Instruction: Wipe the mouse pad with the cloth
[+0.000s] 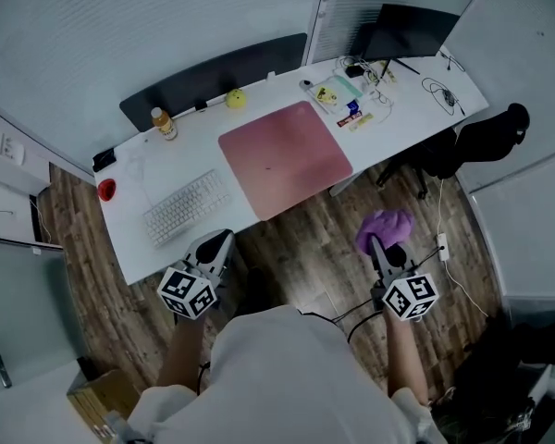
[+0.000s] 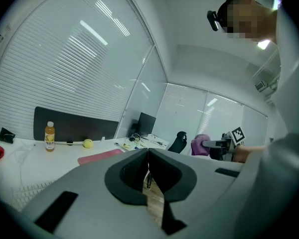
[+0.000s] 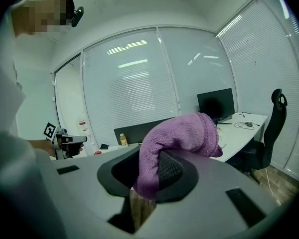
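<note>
White desk (image 1: pixel 132 218) with mouse pad (image 1: pixel 285 158), keyboard (image 1: pixel 187 207)

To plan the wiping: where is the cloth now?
The purple cloth is pinched in the right gripper, over the floor at the head view's lower right, short of the pink mouse pad.

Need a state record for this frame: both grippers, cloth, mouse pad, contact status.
left gripper: jaws together, nothing between them, held near the desk's front edge by the keyboard
right gripper: shut on the cloth, over the floor, short of the desk
cloth: purple, bunched, draped over the right jaws
mouse pad: pink, flat on the white desk, to the keyboard's right in the head view
cloth-to-pad contact: none; wiping not yet begun
</note>
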`<act>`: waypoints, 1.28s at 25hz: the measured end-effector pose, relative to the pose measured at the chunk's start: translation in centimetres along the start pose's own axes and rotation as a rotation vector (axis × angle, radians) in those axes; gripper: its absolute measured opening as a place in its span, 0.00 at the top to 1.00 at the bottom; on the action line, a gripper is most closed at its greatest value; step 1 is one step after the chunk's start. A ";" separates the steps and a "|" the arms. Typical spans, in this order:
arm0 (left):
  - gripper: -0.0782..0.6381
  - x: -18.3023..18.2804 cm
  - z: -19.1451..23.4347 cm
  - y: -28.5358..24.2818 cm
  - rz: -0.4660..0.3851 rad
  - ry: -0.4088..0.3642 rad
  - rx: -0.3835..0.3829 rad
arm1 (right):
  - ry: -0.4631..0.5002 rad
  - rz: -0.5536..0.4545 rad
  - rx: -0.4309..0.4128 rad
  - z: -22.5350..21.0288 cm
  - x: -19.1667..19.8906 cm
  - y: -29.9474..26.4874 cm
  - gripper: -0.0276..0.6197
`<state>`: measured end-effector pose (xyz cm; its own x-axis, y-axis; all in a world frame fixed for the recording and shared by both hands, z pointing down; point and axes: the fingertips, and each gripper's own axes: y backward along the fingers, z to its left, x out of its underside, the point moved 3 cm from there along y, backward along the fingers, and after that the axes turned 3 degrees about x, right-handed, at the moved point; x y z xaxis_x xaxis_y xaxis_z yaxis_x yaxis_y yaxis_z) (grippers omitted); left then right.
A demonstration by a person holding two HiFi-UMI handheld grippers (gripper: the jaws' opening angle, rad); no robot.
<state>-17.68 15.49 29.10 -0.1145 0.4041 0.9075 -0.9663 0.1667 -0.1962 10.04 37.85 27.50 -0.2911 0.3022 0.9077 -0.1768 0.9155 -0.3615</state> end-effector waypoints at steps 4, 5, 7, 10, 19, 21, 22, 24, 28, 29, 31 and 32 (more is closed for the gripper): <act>0.87 -0.5 2.4 -0.7 0.021 0.003 0.030 | -0.004 0.012 0.026 1.0 -0.2 -1.9 0.83; 0.87 -0.5 2.9 -0.8 0.027 0.003 0.038 | -0.003 0.015 0.033 1.2 -0.2 -2.3 0.83; 0.87 -0.7 3.9 -1.1 0.036 0.005 0.052 | -0.001 0.024 0.045 1.5 -0.2 -3.1 0.83; 0.87 -1.2 5.3 -1.7 0.047 0.009 0.064 | 0.001 0.042 0.057 1.6 -0.5 -4.3 0.83; 0.87 -0.7 8.5 -3.2 0.065 0.035 0.084 | 0.017 0.074 0.093 1.6 -0.4 -6.5 0.83; 0.87 -0.6 8.8 -3.6 0.068 0.040 0.083 | 0.018 0.077 0.101 1.2 -0.4 -6.7 0.83; 0.87 -0.5 8.8 -3.7 0.070 0.042 0.083 | 0.019 0.079 0.106 1.0 -0.4 -6.8 0.83; 0.87 -0.5 9.0 -4.0 0.072 0.045 0.084 | 0.019 0.084 0.114 0.5 -0.4 -7.0 0.83; 0.87 -0.4 9.3 -4.6 0.077 0.048 0.080 | 0.023 0.094 0.118 -0.7 -0.4 -7.8 0.83; 0.87 -0.4 9.3 -4.9 0.080 0.049 0.076 | 0.024 0.097 0.115 -1.1 -0.5 -8.1 0.83; 0.87 -0.3 9.3 -5.6 0.084 0.048 0.066 | 0.026 0.101 0.104 -2.0 -0.6 -8.8 0.83; 0.87 -0.4 9.2 -6.0 0.085 0.047 0.059 | 0.027 0.103 0.097 -2.5 -0.8 -9.2 0.83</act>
<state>-13.98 6.02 33.35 -0.1867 0.4567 0.8698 -0.9657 0.0773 -0.2478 14.23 29.84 30.64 -0.2873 0.4017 0.8696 -0.2380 0.8494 -0.4710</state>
